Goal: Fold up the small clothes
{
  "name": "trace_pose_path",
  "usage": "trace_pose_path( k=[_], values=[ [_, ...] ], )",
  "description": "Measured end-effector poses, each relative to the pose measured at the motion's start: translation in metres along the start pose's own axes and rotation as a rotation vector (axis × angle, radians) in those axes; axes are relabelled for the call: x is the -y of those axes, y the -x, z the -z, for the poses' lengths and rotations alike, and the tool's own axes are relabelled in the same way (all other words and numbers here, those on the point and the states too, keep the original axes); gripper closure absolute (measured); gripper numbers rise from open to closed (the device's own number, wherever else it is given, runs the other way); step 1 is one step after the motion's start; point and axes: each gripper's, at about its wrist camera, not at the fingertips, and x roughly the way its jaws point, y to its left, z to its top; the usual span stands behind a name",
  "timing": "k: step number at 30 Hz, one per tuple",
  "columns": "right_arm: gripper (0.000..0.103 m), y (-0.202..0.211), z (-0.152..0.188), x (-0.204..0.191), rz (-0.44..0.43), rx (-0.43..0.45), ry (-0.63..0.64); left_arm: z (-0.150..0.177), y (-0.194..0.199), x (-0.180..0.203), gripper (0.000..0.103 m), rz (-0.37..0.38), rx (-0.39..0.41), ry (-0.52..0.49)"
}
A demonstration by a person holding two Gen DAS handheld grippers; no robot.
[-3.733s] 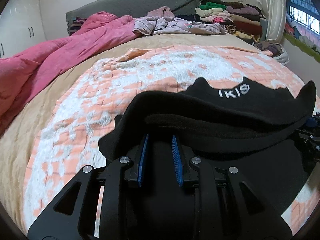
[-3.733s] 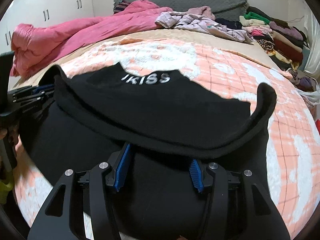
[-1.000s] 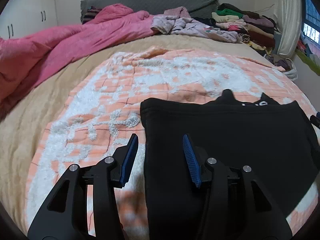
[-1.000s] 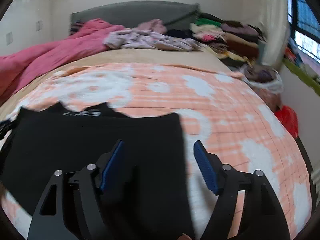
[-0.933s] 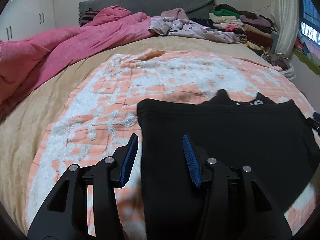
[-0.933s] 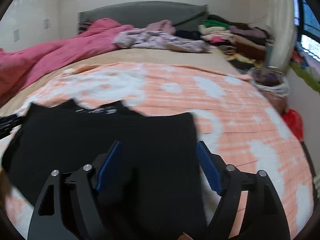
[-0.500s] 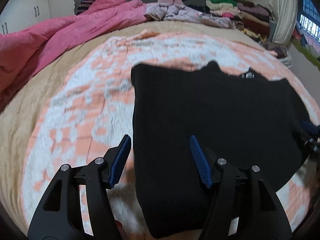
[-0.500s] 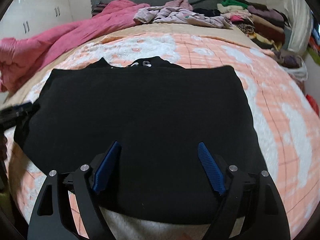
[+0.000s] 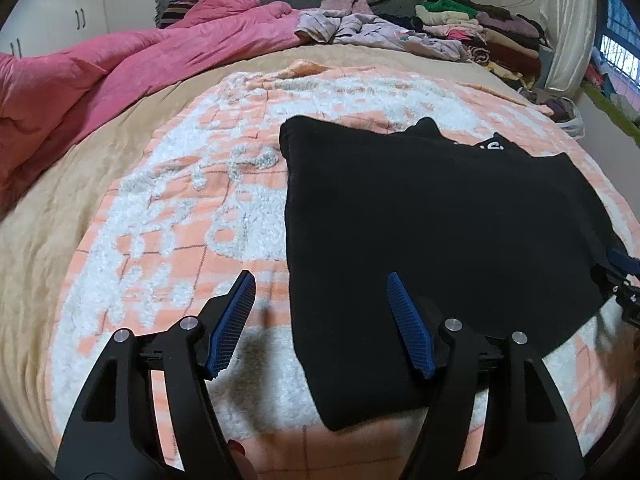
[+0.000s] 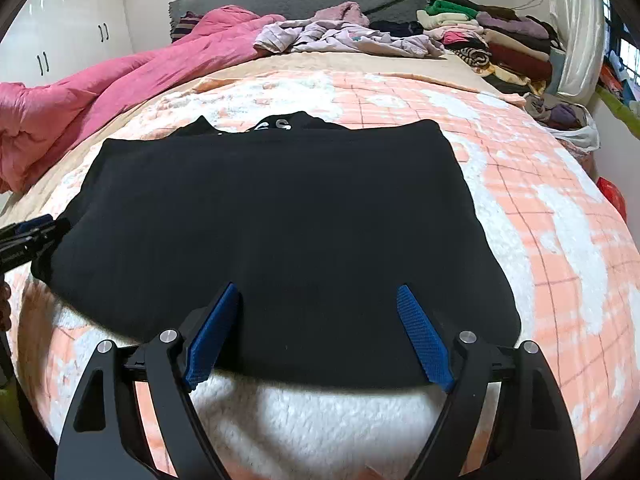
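A black garment lies folded flat on the orange-and-white blanket, with white lettering showing at its far edge. My left gripper is open and empty, straddling the garment's near left edge. In the right wrist view the same garment spreads wide, and my right gripper is open and empty over its near edge. The other gripper's tip shows at the left edge of the right wrist view and at the right edge of the left wrist view.
A pink duvet is bunched along the left of the bed. Loose pale clothes and a stack of folded clothes lie by the grey headboard. White cupboards stand at the left and a window at the right.
Both grippers let go of the folded-over garment and opened wide. It now lies flat, and both grippers have drawn back toward its near edge.
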Motion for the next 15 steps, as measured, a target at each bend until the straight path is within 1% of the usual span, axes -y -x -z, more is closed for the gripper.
trace_pose_path(
  k=[2, 3, 4, 6, 8, 10, 12, 15],
  values=[
    [0.015, 0.005, 0.002, -0.005, 0.026, 0.01, 0.012, -0.001, 0.004, -0.003, 0.042, 0.01, 0.0, 0.007],
    [0.015, 0.006, 0.003, -0.008, 0.034, 0.014, 0.022, -0.001, 0.004, -0.003, 0.041, 0.015, -0.001, 0.008],
    [0.015, 0.008, 0.004, -0.01, 0.04, 0.019, 0.03, -0.001, 0.006, -0.004, 0.037, 0.023, -0.002, 0.01],
    [0.011, 0.012, 0.005, -0.016, 0.044, 0.027, 0.044, -0.002, 0.008, -0.006, 0.036, 0.032, -0.005, 0.015],
    [0.01, 0.016, 0.004, -0.025, 0.04, 0.04, 0.063, -0.003, 0.012, -0.008, 0.035, 0.043, -0.003, 0.021],
    [0.009, 0.02, 0.005, -0.035, 0.041, 0.051, 0.091, -0.004, 0.015, -0.01, 0.027, 0.042, 0.0, 0.028],
    [0.008, 0.024, 0.005, -0.045, 0.043, 0.065, 0.116, -0.005, 0.02, -0.013, 0.024, 0.044, 0.007, 0.037],
    [0.007, 0.031, 0.005, -0.063, 0.042, 0.085, 0.167, -0.006, 0.024, -0.016, 0.023, 0.053, 0.008, 0.04]
  ],
)
